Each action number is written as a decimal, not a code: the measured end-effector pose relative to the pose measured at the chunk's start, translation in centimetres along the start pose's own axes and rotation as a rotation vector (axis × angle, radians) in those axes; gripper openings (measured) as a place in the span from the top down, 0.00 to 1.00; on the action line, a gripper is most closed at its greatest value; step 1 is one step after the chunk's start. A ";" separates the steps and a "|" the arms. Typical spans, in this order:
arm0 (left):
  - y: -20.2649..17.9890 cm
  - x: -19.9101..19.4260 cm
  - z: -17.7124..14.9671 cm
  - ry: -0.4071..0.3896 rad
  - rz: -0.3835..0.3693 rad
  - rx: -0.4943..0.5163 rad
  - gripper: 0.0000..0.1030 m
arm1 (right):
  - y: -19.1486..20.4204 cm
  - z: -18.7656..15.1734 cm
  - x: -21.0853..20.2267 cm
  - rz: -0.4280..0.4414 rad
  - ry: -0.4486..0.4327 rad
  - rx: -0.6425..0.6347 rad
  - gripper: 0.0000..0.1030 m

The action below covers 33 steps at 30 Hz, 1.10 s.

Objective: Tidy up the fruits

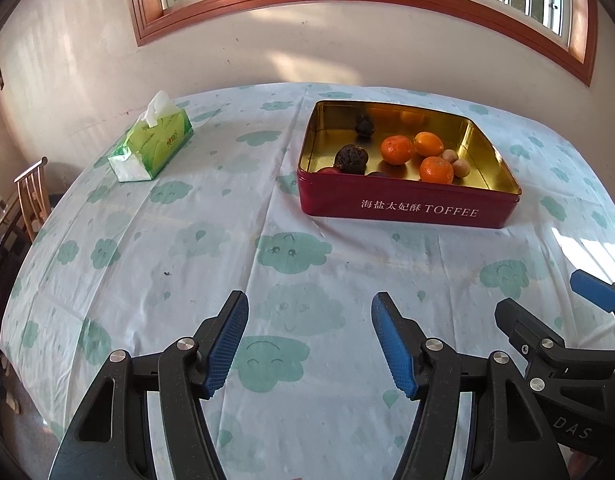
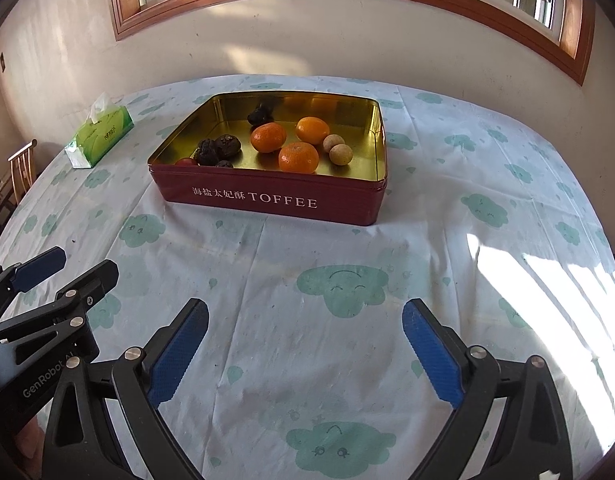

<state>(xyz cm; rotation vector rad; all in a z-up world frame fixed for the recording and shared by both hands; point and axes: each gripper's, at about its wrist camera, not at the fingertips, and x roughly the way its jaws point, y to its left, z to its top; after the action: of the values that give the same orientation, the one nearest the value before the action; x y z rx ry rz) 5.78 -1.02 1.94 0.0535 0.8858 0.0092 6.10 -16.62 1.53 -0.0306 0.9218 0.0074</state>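
A red toffee tin (image 1: pixel 407 210) (image 2: pixel 267 200) with a gold inside stands on the table's far half. Inside lie three oranges (image 1: pixel 396 150) (image 2: pixel 298 157), two small tan round fruits (image 1: pixel 461 168) (image 2: pixel 341 155), several dark wrinkled fruits (image 1: pixel 351 159) (image 2: pixel 217 150) and a small red one (image 2: pixel 186 162). My left gripper (image 1: pixel 309 336) hovers open over bare cloth in front of the tin, nothing between its blue pads. My right gripper (image 2: pixel 305 344) is open too, over the cloth nearer the front, empty. Each gripper shows at the edge of the other's view.
A green tissue box (image 1: pixel 151 148) (image 2: pixel 99 138) sits at the far left of the table. A white cloth with green clouds (image 1: pixel 295 252) covers the table. A wall and window stand behind. A wooden chair (image 1: pixel 31 192) is off the left edge.
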 end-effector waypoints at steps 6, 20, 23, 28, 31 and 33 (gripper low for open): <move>0.0 0.0 -0.2 0.003 -0.006 -0.005 0.37 | -0.1 -0.1 0.2 -0.001 0.008 0.003 0.06; -0.1 0.5 -0.4 0.025 -0.011 -0.013 0.37 | 0.0 -0.4 0.9 -0.001 0.025 0.003 0.06; -0.1 0.6 -0.5 0.028 -0.011 -0.012 0.37 | -0.1 -0.5 1.0 0.000 0.028 0.004 0.06; -0.1 0.8 -0.5 0.033 -0.016 -0.010 0.37 | -0.1 -0.5 1.1 0.000 0.030 0.002 0.06; -0.3 0.9 -0.6 0.034 -0.020 -0.009 0.37 | 0.0 -0.6 1.1 -0.004 0.031 0.001 0.06; -0.3 1.0 -0.6 0.032 -0.019 -0.007 0.37 | 0.1 -0.6 1.2 -0.005 0.031 0.000 0.06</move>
<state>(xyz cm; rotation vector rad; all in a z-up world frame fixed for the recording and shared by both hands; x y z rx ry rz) 5.87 -1.29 0.77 0.0384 0.9177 -0.0046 6.33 -16.59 0.24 -0.0331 0.9525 0.0028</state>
